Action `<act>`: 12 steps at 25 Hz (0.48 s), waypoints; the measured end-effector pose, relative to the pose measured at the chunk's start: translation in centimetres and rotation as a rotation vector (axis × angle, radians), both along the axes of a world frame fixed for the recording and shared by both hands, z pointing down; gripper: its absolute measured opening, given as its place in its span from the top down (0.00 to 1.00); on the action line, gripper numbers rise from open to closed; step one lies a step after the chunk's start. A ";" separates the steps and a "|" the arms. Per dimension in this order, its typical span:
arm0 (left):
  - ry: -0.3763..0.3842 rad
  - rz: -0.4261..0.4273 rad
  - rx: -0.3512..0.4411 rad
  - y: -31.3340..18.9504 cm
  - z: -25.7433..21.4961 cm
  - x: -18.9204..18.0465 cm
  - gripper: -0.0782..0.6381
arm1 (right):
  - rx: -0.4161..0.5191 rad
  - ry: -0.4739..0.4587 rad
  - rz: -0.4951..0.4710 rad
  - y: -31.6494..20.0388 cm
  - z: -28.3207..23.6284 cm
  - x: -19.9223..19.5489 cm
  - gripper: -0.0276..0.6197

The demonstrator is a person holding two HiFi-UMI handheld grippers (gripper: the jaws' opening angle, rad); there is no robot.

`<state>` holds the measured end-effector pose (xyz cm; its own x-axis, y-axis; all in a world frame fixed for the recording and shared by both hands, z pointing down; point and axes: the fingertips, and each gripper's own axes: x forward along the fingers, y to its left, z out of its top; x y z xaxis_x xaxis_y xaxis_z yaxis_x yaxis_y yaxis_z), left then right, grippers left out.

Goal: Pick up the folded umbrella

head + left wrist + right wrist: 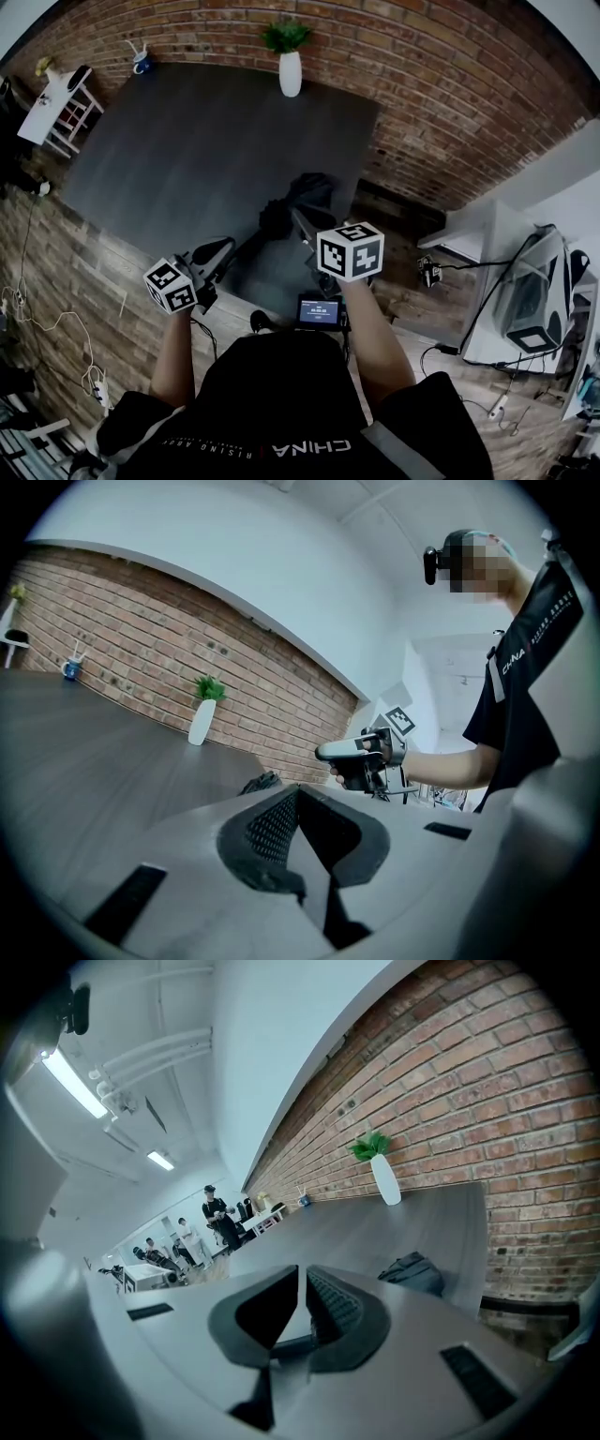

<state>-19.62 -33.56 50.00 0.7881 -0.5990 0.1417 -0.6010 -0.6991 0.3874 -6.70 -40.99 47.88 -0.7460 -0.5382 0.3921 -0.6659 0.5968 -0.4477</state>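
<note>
The left gripper (pixel 298 808) and right gripper (pixel 305 1309) each had their jaws pressed together on nothing. The umbrella (pixel 298 202) lay folded near the table (pixel 187 150) edge, ahead of both, untouched. Judging by this, opening, reaching and gripping all remained.

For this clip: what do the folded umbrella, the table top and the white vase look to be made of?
The folded umbrella looks like black woven fabric, likely a nylon type: soft creased folds, matte. The table top seems to be dark grey board, perhaps laminate: faint streaked grain, low sheen. The vase is smooth, even white, probably ceramic, though plastic cannot be ruled out.
</note>
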 end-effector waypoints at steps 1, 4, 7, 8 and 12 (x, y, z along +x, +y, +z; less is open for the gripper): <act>-0.008 0.001 -0.002 0.0 0.1 0.1 0.89 | -0.001 0.001 0.004 -0.1 0.1 0.2 0.94; -0.034 -0.002 -0.009 -0.3 0.4 0.5 0.89 | -0.003 0.005 0.015 -0.3 0.2 0.7 0.94; -0.048 -0.015 -0.024 -0.6 0.8 0.8 0.89 | -0.007 0.009 0.013 -0.5 0.4 1.1 0.94; -0.049 -0.016 -0.031 -0.6 1.0 1.0 0.89 | -0.010 0.007 0.010 -0.5 0.5 1.2 0.94; -0.063 -0.026 -0.053 -0.7 1.7 2.3 0.88 | -0.029 -0.005 -0.006 -0.6 1.1 2.2 0.94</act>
<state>-17.34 -34.26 51.66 0.7611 -0.6091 0.2229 -0.6428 -0.6625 0.3846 -4.52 -41.59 49.02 -0.7513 -0.5224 0.4032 -0.6599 0.5877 -0.4682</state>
